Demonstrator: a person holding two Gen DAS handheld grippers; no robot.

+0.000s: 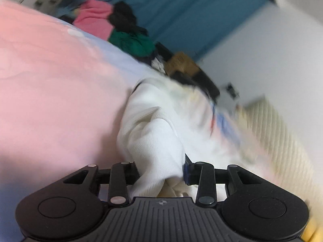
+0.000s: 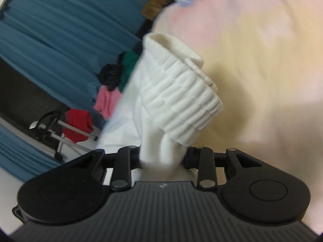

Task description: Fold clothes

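The left gripper [image 1: 161,171] is clamped on soft white knit, a sweater [image 1: 153,133] bunched ahead of it over a pastel sheet [image 1: 50,80]. The right gripper [image 2: 162,157] pinches the same garment just behind its thick ribbed cuff [image 2: 179,100]. Fingertips are buried in cloth; the far clothes pile [image 1: 113,24] is blurred.

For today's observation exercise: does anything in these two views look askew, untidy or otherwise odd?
Yes. A heap of unfolded pink, black and green clothes lies jumbled at the pastel bedsheet's far edge. The white ribbed knit garment, pinched by both tongs, is bunched, not flat.
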